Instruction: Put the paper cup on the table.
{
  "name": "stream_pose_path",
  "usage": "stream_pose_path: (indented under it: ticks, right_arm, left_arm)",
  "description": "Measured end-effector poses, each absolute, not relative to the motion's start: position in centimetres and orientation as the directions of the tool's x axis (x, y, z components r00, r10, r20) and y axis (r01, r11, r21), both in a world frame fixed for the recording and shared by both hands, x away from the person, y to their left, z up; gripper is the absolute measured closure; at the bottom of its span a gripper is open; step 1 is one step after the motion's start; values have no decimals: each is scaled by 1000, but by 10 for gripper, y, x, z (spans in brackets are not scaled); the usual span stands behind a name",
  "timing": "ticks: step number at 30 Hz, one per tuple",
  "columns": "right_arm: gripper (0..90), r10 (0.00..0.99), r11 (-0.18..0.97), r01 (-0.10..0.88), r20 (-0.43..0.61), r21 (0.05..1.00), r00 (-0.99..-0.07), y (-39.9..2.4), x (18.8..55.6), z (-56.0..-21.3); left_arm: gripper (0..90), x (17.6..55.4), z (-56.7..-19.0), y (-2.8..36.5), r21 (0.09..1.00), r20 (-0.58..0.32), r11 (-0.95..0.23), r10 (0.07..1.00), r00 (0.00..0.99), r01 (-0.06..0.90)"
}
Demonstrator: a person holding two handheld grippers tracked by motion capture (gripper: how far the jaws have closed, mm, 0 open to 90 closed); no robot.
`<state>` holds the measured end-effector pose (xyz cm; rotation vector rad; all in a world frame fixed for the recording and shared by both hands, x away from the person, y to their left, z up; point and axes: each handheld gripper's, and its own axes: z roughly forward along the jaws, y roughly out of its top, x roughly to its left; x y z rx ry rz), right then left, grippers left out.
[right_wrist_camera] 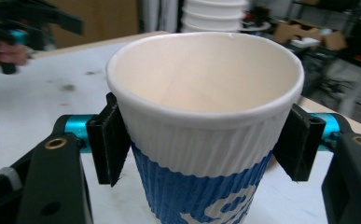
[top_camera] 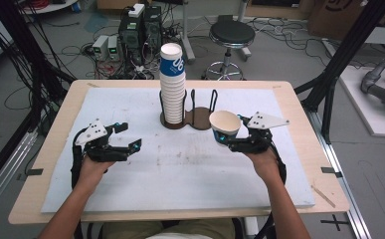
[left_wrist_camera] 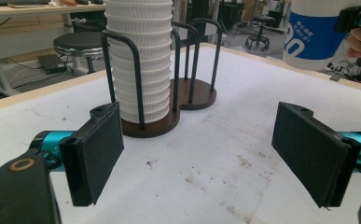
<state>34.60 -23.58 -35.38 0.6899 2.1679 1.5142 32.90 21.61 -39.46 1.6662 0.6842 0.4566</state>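
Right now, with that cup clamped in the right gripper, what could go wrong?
1. The right gripper pinches the paper cup just below its rim; the thin wall might buckle or slip.
2. The cup stack stands far above its holder; a nudge could topple it.

We count two handheld grippers — the left gripper (top_camera: 130, 142) and the right gripper (top_camera: 228, 137) — and one loose paper cup (top_camera: 225, 125), white with a blue band. One tall stack of paper cups (top_camera: 172, 82) stands in one two-slot cup holder (top_camera: 190, 117); we make out about a dozen rims, though we cannot tell the exact number. Beyond the one table (top_camera: 41, 164) we count one round black stool (top_camera: 231, 35) — and two computer towers (top_camera: 141, 30) on the floor.
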Motion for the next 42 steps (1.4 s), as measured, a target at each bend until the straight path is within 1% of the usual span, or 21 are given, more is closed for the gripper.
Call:
stream_pose_path:
  ticks: [1, 2, 3, 4, 8, 9, 10, 12, 14, 22, 27, 30, 42]
  right_arm:
    - [299, 621, 292, 169, -52, 942, -782, -239, 348, -355]
    - [299, 659, 278, 184, -47, 943, -751, -248, 353, -359]
    - [299, 659, 278, 184, -47, 943, -751, -248, 353, -359]
    - [299, 695, 271, 209, -41, 940, -718, -257, 358, -364]
    - [297, 763, 256, 255, -33, 932, -645, -274, 367, -374]
    - [297, 763, 256, 255, -33, 932, -645, -274, 367, -374]
    - [290, 791, 223, 277, -7, 934, -611, -283, 372, -381]
    - [286, 812, 204, 289, 4, 935, -584, -288, 374, -385]
    - [286, 829, 208, 308, 0, 928, -560, -290, 376, -389]
    - [286, 864, 196, 344, 4, 918, -503, -295, 392, -402]
    - [286, 874, 190, 359, 9, 914, -485, -295, 400, -407]
    - [285, 885, 208, 367, -15, 907, -466, -293, 406, -413]
    - [271, 878, 220, 420, 9, 881, -479, -286, 414, -426]
  left_arm:
    - [165, 330, -395, 216, 976, -70, -110, 658, 749, 188]
    - [165, 330, -395, 217, 975, -71, -113, 660, 748, 192]
    - [165, 330, -395, 217, 975, -71, -113, 660, 748, 192]
    - [166, 331, -396, 216, 974, -79, -108, 658, 749, 197]
    - [167, 331, -396, 216, 974, -80, -110, 656, 750, 200]
    - [167, 331, -396, 216, 974, -78, -111, 657, 750, 198]
    - [167, 331, -397, 216, 973, -81, -111, 657, 750, 202]
    - [167, 331, -397, 216, 973, -81, -112, 658, 748, 204]
    - [167, 331, -398, 216, 972, -84, -113, 659, 748, 208]
    - [167, 332, -399, 217, 970, -88, -113, 660, 746, 215]
    - [167, 333, -400, 217, 969, -85, -120, 659, 748, 215]
    - [167, 333, -400, 217, 969, -86, -119, 659, 747, 216]
    - [167, 333, -401, 218, 968, -83, -124, 660, 747, 217]
